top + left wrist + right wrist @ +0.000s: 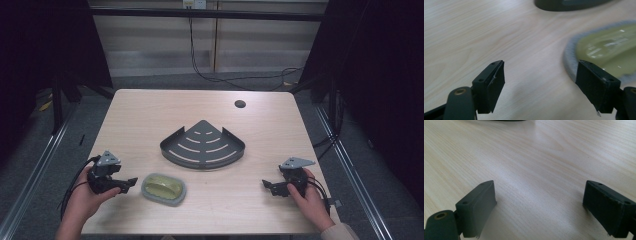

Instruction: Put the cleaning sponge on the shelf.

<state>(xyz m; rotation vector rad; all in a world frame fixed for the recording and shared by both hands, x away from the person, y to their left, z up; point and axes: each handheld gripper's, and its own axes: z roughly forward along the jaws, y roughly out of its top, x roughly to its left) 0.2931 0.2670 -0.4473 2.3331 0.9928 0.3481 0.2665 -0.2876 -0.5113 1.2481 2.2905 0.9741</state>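
Counter (150, 115) of pale wood carries a dark grey, fan-shaped slotted metal tray (203, 145) at its middle. Nearer the person than that tray, slightly to its left, lies a yellow-green oval soap dish with a grey rim (163, 188). Left tongs (131, 182) gape just left of the dish; right tongs (266, 186), jaws apart, rest well right of the tray.
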